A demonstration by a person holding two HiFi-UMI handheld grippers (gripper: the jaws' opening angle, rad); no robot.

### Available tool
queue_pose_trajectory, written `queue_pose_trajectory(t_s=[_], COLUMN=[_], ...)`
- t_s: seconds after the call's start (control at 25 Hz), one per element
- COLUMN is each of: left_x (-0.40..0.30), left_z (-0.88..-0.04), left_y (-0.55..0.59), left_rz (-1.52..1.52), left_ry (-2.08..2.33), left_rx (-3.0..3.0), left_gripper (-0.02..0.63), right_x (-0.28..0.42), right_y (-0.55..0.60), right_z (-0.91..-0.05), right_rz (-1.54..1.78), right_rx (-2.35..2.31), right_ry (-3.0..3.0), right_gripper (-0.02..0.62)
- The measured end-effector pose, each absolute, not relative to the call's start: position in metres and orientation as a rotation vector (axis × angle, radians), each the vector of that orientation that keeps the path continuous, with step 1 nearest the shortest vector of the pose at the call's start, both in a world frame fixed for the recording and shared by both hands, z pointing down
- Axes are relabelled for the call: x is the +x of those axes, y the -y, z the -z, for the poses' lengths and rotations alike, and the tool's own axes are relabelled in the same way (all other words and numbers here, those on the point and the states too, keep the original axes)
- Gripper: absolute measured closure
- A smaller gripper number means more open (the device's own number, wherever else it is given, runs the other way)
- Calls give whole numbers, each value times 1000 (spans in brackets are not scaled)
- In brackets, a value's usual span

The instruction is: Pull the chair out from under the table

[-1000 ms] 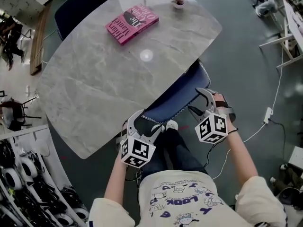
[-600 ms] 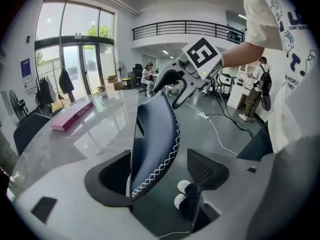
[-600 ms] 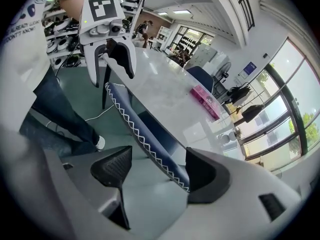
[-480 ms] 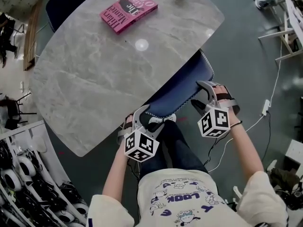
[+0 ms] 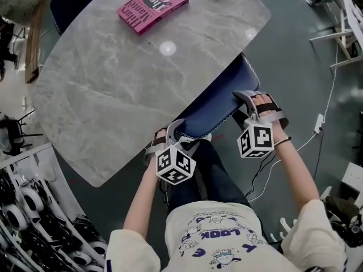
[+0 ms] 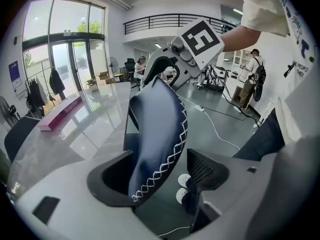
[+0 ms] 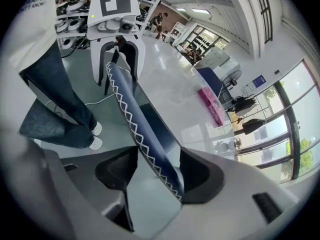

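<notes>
Cream printed tee (image 5: 218,234), dark jeans (image 5: 214,177)

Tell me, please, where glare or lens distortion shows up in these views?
Head view: a white glare spot sits on the table; the rest is sharp. Left gripper view: fisheye bends the windows and blackens the corners; the table mirrors daylight. Right gripper view: the same fisheye curve, with the windows very bright.

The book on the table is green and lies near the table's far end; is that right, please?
Not quite: the book is pink, not green, as the head view shows. It does lie on the table near its far end.
</notes>
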State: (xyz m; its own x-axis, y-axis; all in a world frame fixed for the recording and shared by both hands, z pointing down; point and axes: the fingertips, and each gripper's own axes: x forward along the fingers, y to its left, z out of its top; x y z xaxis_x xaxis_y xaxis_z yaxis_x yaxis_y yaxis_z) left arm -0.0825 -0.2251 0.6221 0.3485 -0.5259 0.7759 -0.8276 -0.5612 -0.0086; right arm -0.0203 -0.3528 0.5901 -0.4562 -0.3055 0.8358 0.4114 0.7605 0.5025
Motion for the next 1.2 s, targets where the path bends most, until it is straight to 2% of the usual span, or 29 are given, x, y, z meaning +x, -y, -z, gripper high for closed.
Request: queue_pose_trajectory(t_s=[0.12, 0.16, 0.24, 0.88, 1.2], left_x=[-82, -83, -86, -84, -79], left_z=[-629, -630, -630, -629, -627], left_y=[226, 227, 228, 229, 223], left_rz=[-1096, -1101, -1095, -1103, -1167], left_ry=[1183, 1196, 1219, 1264, 1226], left_rx=[2225, 2219, 2218, 2228, 2238], left_gripper=[270, 334, 381, 428, 444], right_x=[-21, -21, -23, -23, -16], right_y=[352, 352, 353, 354, 348], right_z=[-594, -595, -594, -592, -590], right_rz=[836, 835, 835, 803, 761], right_rx=[-84, -81, -74, -111, -141], right_ry=[1866, 1867, 1866, 1841, 1804], right_gripper=[348, 350, 357, 431, 446])
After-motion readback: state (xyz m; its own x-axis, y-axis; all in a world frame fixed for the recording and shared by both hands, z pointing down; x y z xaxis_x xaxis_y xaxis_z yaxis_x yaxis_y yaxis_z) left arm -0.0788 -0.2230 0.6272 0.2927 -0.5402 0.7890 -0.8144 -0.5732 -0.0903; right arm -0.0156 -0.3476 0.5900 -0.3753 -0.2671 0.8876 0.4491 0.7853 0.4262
